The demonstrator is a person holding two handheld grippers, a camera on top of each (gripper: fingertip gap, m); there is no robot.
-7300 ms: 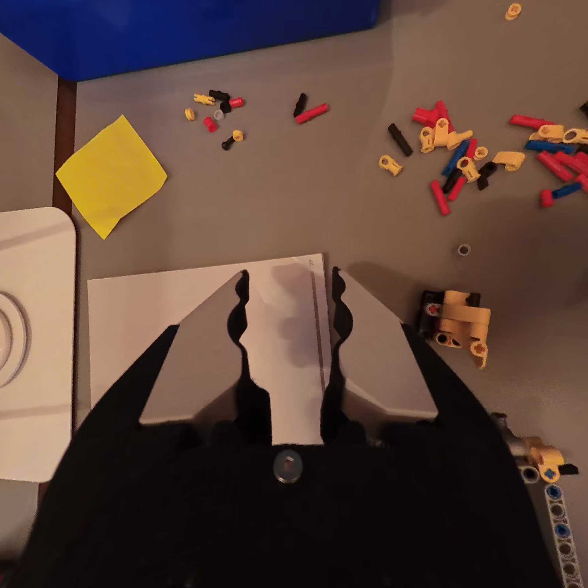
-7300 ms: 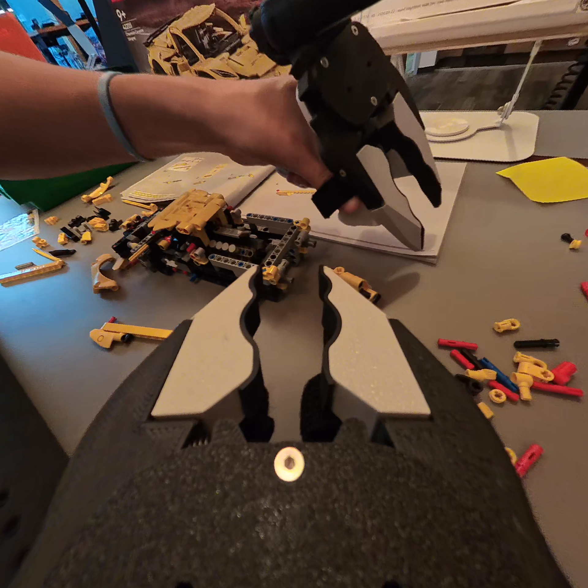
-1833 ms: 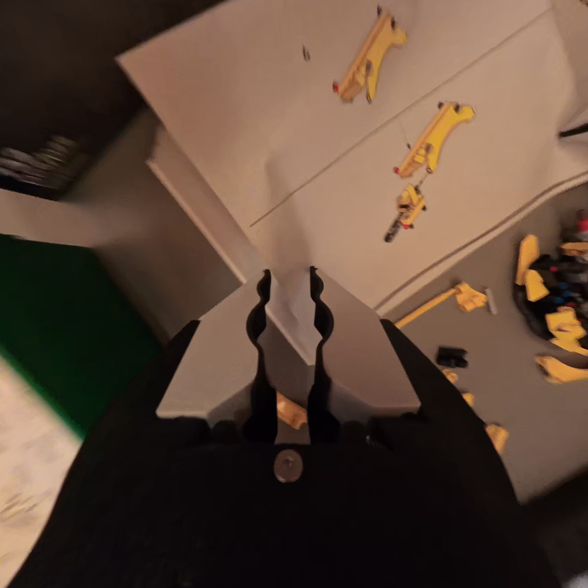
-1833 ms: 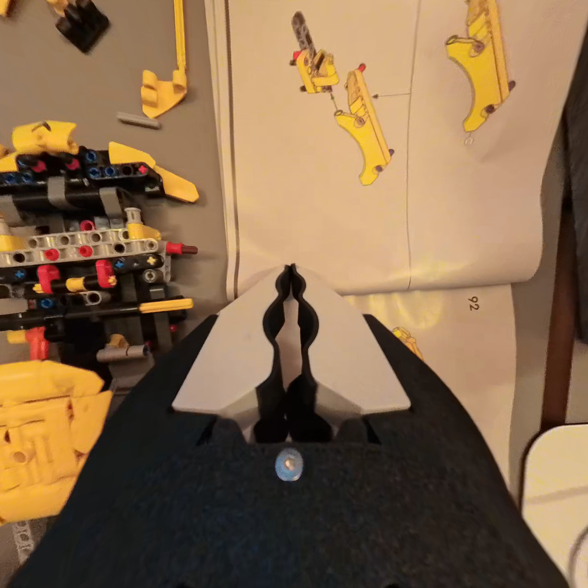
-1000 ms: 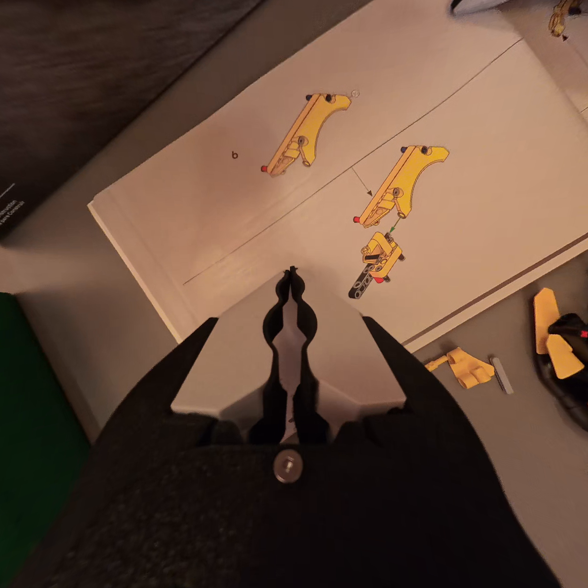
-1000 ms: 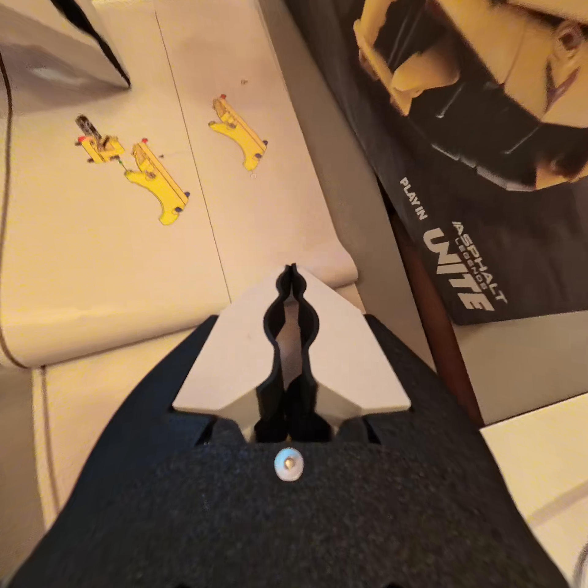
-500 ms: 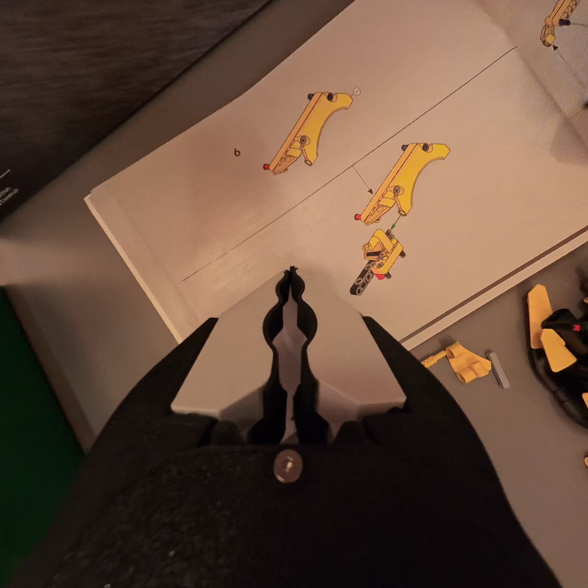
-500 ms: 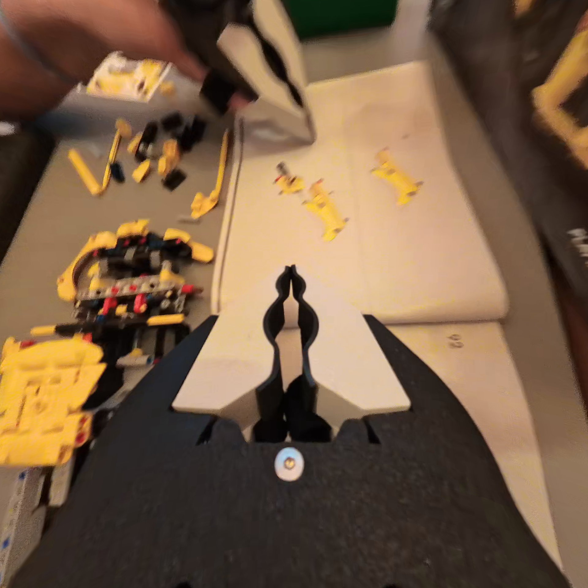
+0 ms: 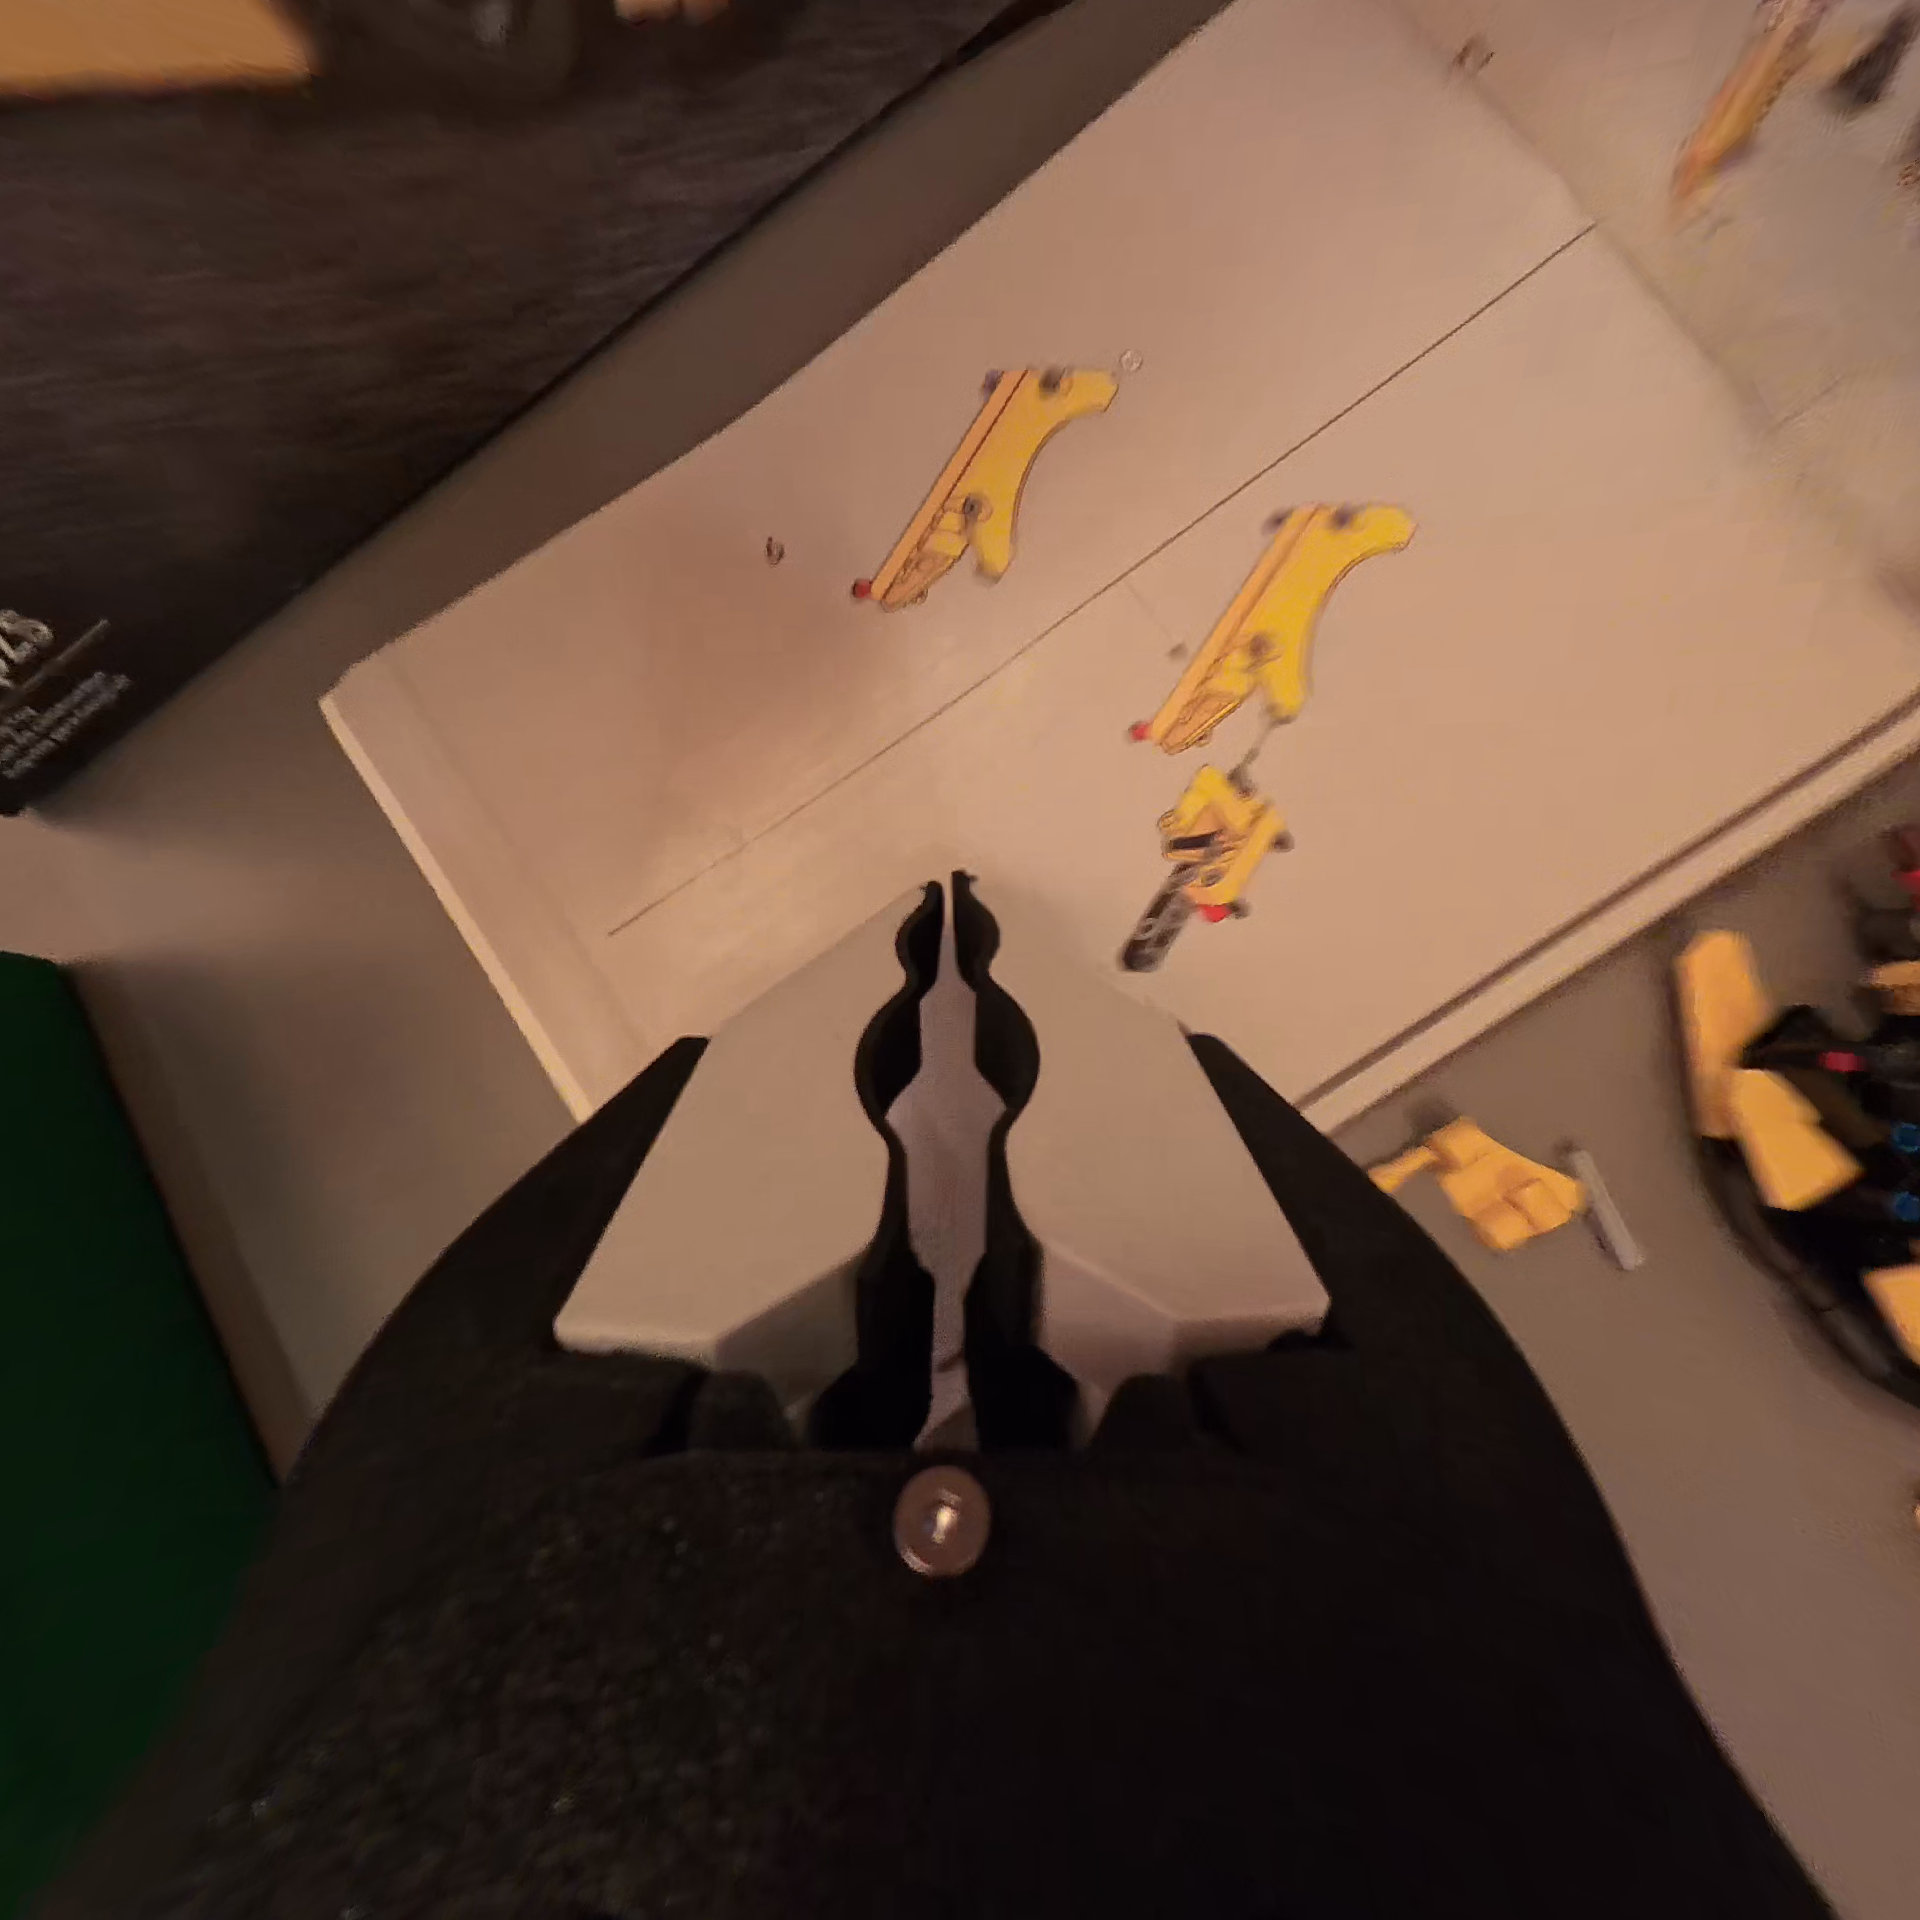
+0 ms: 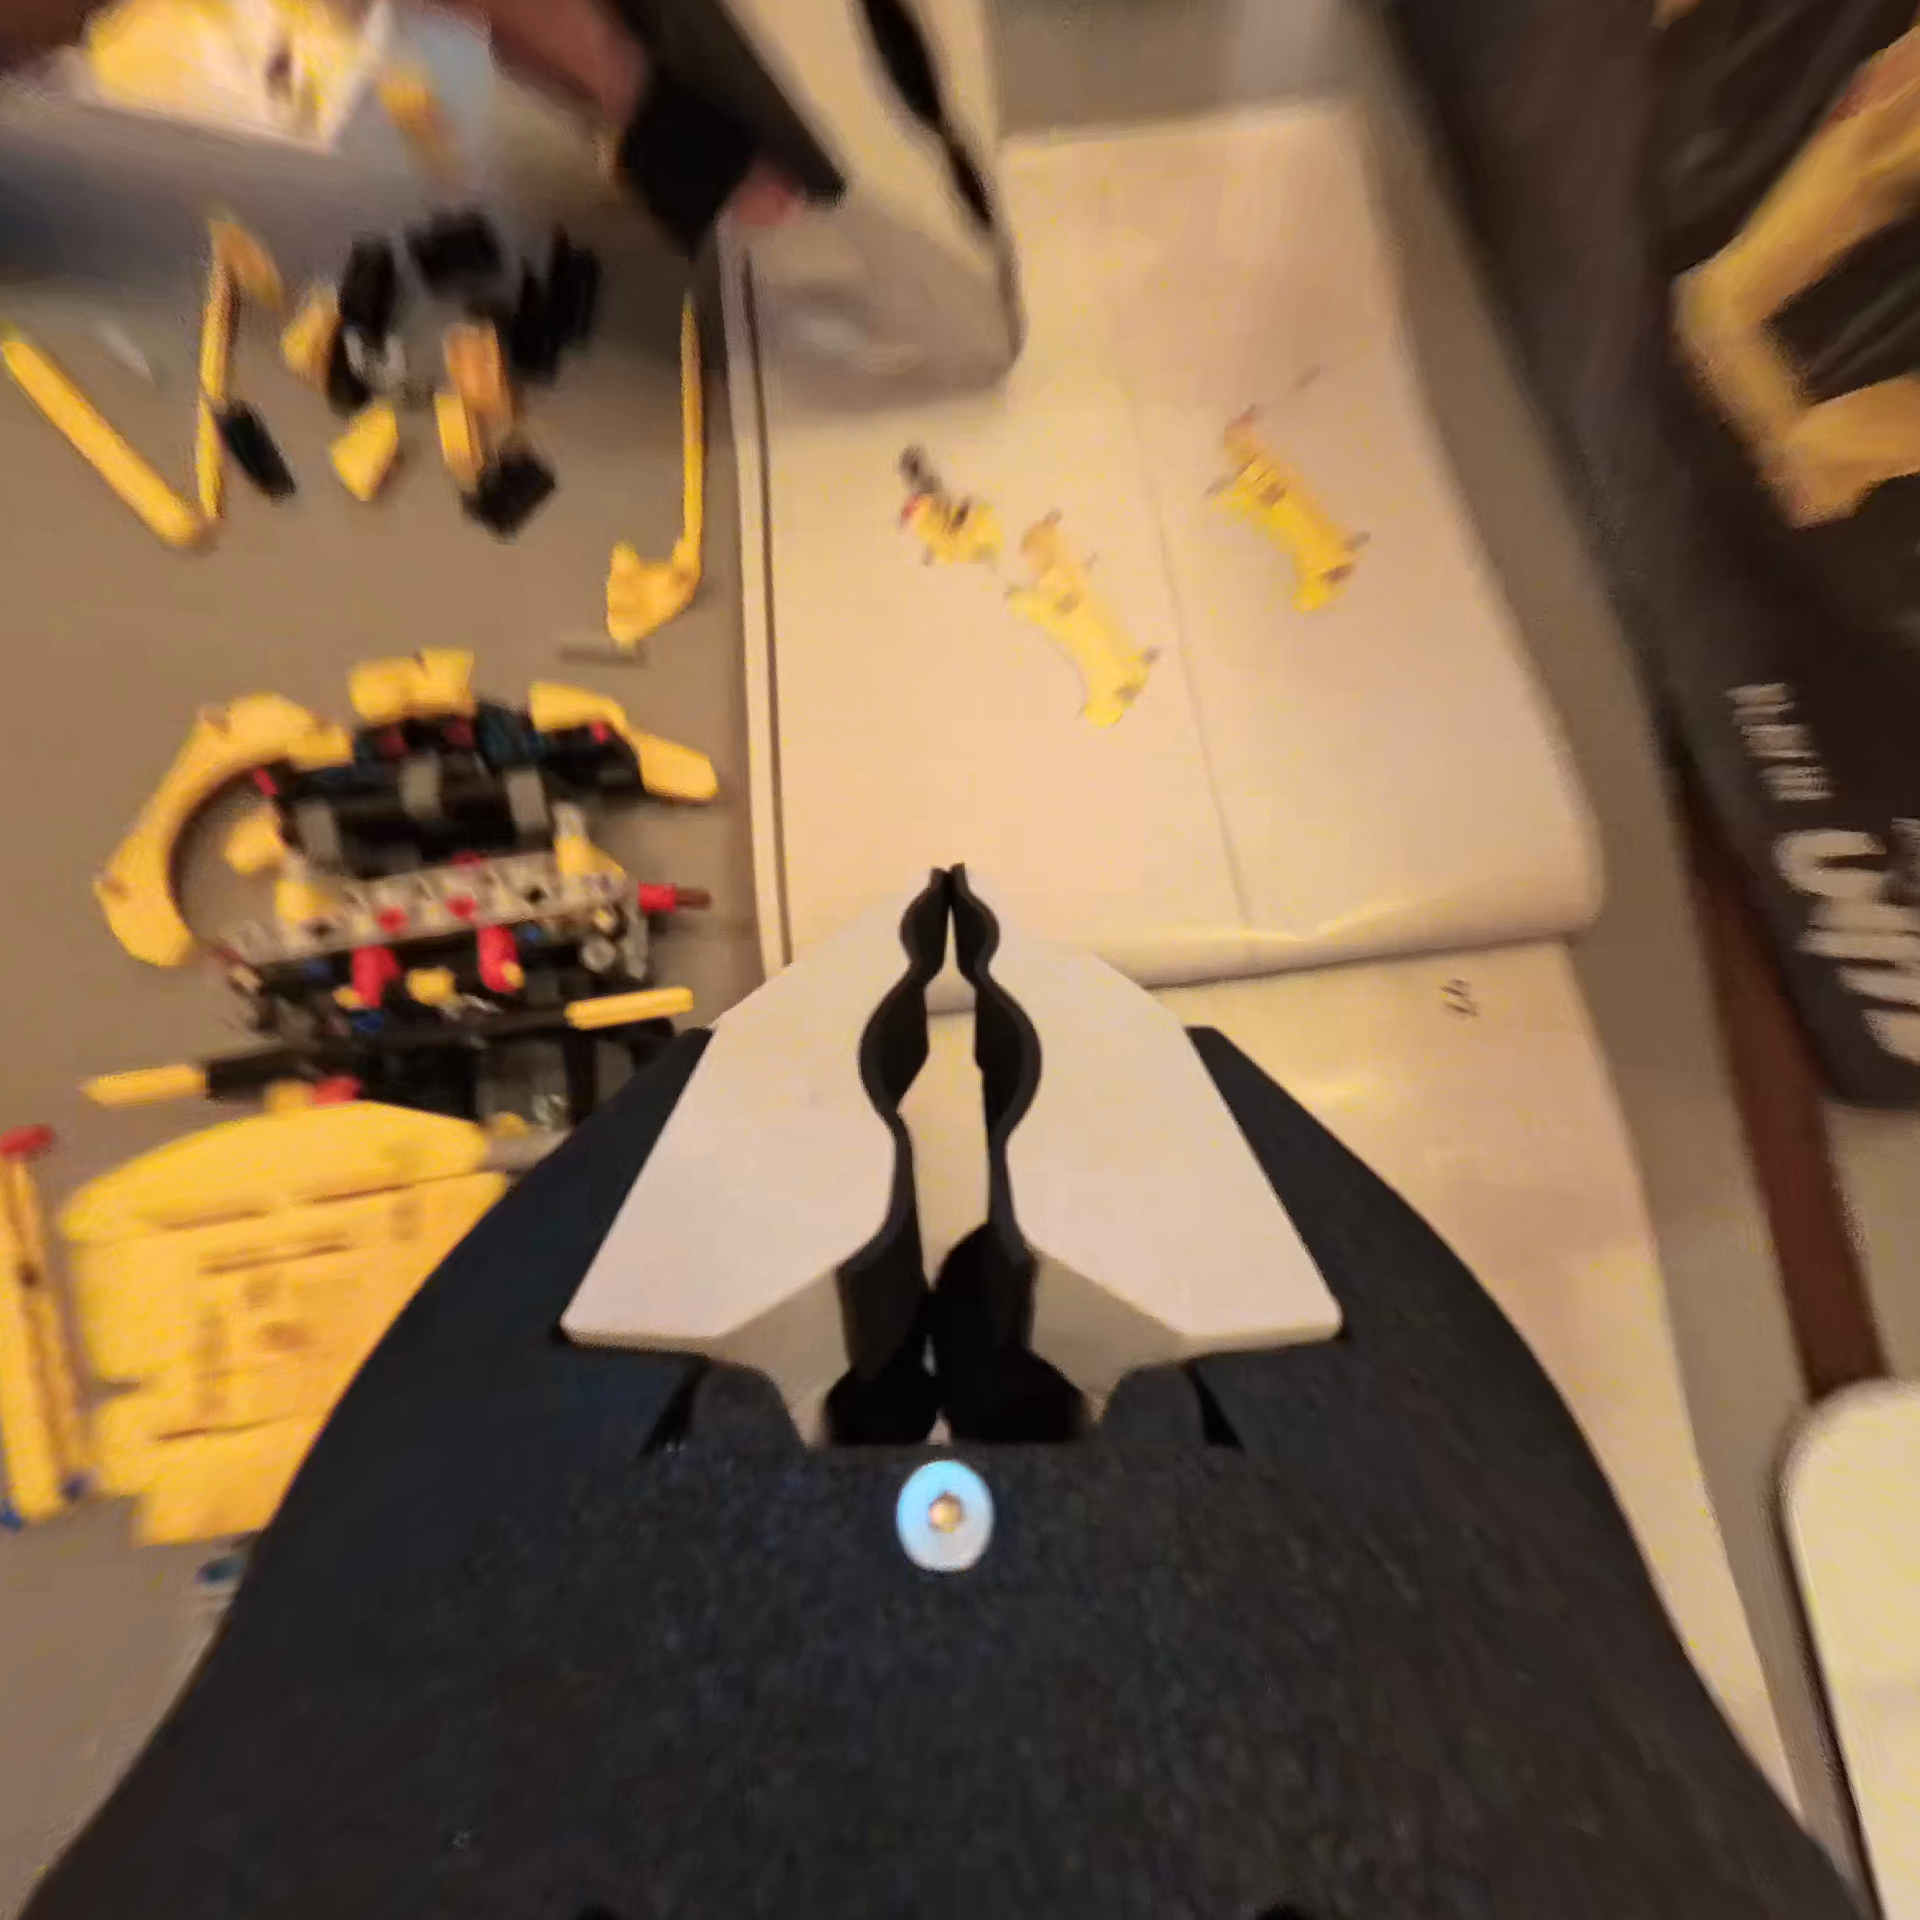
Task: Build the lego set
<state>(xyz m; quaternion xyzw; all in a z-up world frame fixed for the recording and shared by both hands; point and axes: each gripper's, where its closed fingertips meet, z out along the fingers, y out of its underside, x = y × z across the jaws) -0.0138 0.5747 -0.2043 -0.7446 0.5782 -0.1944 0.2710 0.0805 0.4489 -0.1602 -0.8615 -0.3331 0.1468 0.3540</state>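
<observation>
An open instruction booklet (image 9: 1039, 312) lies on the grey table, its pages showing yellow part drawings. My left gripper (image 9: 951, 883) is shut at the booklet's near corner, with a strip of pale page showing between its fingers. In the right wrist view it (image 10: 935, 135) sits at the booklet's far corner over a raised grey fold of page. My right gripper (image 10: 951, 873) is shut and empty above the booklet (image 10: 1351, 779), near a curled page edge. The part-built yellow and black lego car (image 10: 416, 883) lies left of the booklet and also shows at the left wrist view's right edge (image 9: 1829, 1143).
A large yellow body section (image 10: 260, 1299) lies near the car. Several loose yellow and black parts (image 10: 364, 364) are scattered beyond it. A yellow piece (image 9: 1486, 1195) and a grey axle (image 9: 1605, 1205) lie by the booklet. The dark set box (image 10: 1818, 520), a green bin (image 9: 83, 1351) and a white stand base (image 10: 1860, 1610) border the area. The gap from one gripper's tips to the other's is roughly 15 cm.
The right gripper has pulled back and risen from the turned page, staying shut. The left gripper closed on the page corner and has held there, shifting only slightly.
</observation>
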